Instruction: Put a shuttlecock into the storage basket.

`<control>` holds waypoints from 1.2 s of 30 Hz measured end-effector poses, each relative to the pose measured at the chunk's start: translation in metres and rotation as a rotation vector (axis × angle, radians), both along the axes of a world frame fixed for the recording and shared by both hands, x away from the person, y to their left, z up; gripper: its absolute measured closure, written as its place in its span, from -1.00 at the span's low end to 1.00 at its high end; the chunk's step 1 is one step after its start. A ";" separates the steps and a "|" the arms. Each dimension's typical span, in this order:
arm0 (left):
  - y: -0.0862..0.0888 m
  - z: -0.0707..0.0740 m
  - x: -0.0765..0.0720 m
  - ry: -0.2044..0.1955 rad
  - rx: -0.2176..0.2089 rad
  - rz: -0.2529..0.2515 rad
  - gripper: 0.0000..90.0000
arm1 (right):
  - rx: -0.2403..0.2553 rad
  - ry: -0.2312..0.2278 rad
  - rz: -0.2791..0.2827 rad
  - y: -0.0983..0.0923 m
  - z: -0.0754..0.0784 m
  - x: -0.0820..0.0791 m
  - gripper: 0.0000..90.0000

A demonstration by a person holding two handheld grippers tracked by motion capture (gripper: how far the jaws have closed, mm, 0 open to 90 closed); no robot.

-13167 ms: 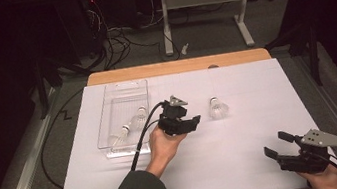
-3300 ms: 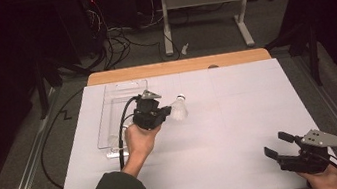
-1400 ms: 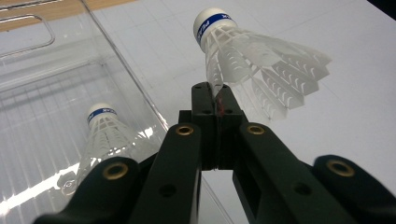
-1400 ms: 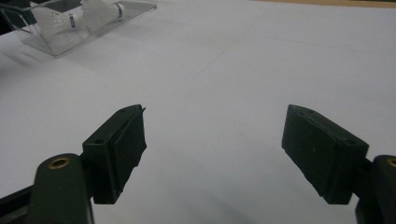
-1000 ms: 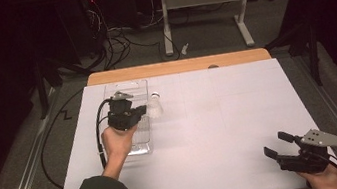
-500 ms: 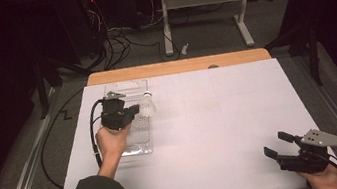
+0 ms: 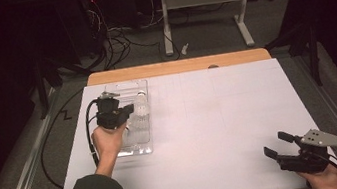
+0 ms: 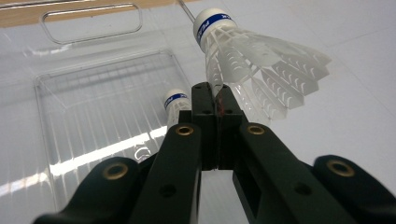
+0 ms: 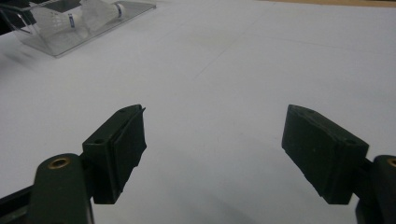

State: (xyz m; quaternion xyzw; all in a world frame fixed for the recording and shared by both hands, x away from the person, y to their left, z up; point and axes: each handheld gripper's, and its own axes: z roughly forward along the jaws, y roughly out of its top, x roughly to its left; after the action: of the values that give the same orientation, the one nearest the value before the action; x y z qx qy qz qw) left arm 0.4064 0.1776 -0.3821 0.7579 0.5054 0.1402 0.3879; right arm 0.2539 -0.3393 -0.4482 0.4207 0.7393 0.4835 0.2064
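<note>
Our left gripper (image 8: 215,100) pinches a white shuttlecock (image 8: 252,60) by its skirt, just beyond the jaw tips, above the clear plastic tray (image 8: 93,98). Our right gripper (image 9: 212,149) rests spread wide, well apart.

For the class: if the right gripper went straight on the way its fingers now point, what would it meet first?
Probably nothing soon: ahead of the open right gripper lies bare white table cover. The clear tray with shuttlecocks sits far off to its left, seemingly outside that line.

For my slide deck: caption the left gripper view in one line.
Left claw shut on a shuttlecock's feather skirt, above a clear tray holding another shuttlecock.
</note>
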 end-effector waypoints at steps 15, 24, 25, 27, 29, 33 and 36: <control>0.009 0.000 0.005 0.003 0.015 0.046 1.00 | 0.001 0.002 -0.001 0.000 0.000 0.000 -0.51; 0.015 -0.002 0.009 0.008 0.029 0.081 0.99 | 0.001 0.002 -0.001 0.000 0.000 0.000 -0.51; 0.016 -0.003 0.010 0.009 0.030 0.084 0.99 | 0.001 0.002 -0.001 0.000 0.000 0.000 -0.51; 0.016 -0.003 0.010 0.010 0.032 0.090 0.99 | 0.001 0.002 -0.001 0.000 0.000 0.000 -0.51; 0.017 -0.004 0.011 0.012 0.037 0.095 0.99 | 0.001 0.002 -0.001 0.000 0.000 0.000 -0.51; 0.018 -0.005 0.013 0.018 0.039 0.105 0.99 | 0.002 0.002 -0.001 0.000 0.000 0.000 -0.51; 0.020 -0.006 0.014 0.022 0.040 0.111 0.99 | 0.003 0.003 -0.002 0.000 0.000 0.000 -0.51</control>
State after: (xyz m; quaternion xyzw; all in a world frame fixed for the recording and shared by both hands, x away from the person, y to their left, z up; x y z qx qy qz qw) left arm 0.4206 0.1971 -0.3880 0.7377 0.5482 0.1631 0.3588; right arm 0.2538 -0.3394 -0.4482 0.4223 0.7387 0.4837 0.2052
